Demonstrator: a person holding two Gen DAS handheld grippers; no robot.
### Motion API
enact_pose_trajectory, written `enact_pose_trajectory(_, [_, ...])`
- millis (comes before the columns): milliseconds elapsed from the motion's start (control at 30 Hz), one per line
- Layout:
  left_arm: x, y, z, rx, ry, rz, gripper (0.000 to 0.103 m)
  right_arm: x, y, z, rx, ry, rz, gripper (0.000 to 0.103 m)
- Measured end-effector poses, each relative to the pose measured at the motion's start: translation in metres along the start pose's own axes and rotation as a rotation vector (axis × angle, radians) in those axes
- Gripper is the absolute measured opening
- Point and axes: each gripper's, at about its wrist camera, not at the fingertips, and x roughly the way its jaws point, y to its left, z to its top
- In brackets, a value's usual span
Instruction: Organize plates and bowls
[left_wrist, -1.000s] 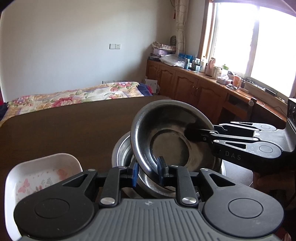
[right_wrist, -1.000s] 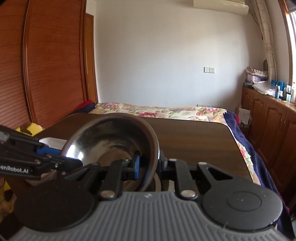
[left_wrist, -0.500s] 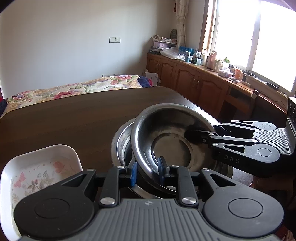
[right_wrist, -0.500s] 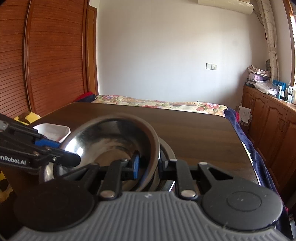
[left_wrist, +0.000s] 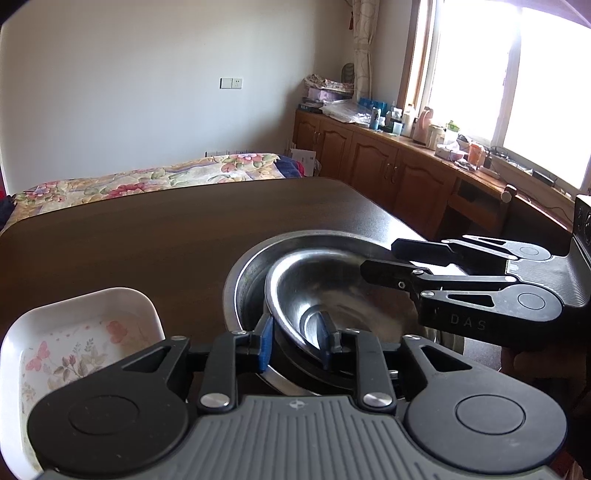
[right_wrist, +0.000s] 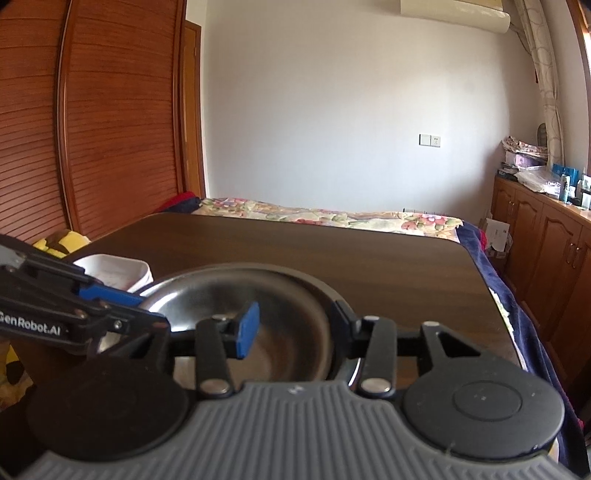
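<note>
A small steel bowl (left_wrist: 351, 295) sits nested inside a larger steel bowl (left_wrist: 251, 273) on the dark wooden table (left_wrist: 147, 229). My left gripper (left_wrist: 295, 341) is shut on the small bowl's near rim, one pad inside and one outside. My right gripper (left_wrist: 388, 256) reaches in from the right with its fingers spread. In the right wrist view that gripper (right_wrist: 295, 325) stands open, straddling the rim of the small bowl (right_wrist: 280, 306) without pinching it. The left gripper (right_wrist: 147, 310) enters there from the left.
A white rectangular dish (left_wrist: 85, 339) with a flower print lies left of the bowls, also visible as a white dish (right_wrist: 114, 271). The table's right edge runs close to the bowls. Beyond are a bed (left_wrist: 147, 177), wooden cabinets (left_wrist: 388, 173) and a slatted wardrobe (right_wrist: 92, 110).
The small bowl has come down from a tilted, lifted pose and now rests inside the larger bowl. The right gripper has opened and let go of its rim.
</note>
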Motion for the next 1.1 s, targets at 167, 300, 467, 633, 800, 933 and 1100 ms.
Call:
enact_pose_trajectory(167, [-0.009,0.002,-0.002,-0.006,-0.025,0.009,0.028,-0.006,-0.006,0.002,0.024,-0.033,-0.014,0.047])
enact_pose_trajectory(300, [-0.022,0.003,-0.005,-0.027,-0.078,0.02,0.039,-0.01,-0.015,0.001,0.054,-0.059,-0.043,0.049])
enact_pose_trajectory(467, [-0.031,0.003,-0.008,-0.016,-0.148,0.062,0.058,-0.009,-0.018,-0.006,0.062,-0.06,-0.061,0.054])
enact_pose_trajectory(633, [-0.027,0.004,-0.015,-0.019,-0.204,0.1,0.076,-0.004,-0.018,-0.015,0.074,-0.063,-0.074,0.065])
enact_pose_trajectory(800, [-0.02,0.005,-0.023,-0.03,-0.224,0.108,0.081,0.0,-0.018,-0.023,0.091,-0.068,-0.077,0.084])
enact_pose_trajectory(933, [-0.013,0.006,-0.026,-0.042,-0.204,0.1,0.081,0.005,-0.019,-0.029,0.106,-0.059,-0.074,0.084])
enact_pose_trajectory(1100, [-0.008,0.004,-0.028,-0.048,-0.176,0.088,0.07,0.005,-0.022,-0.026,0.117,-0.068,-0.049,0.085])
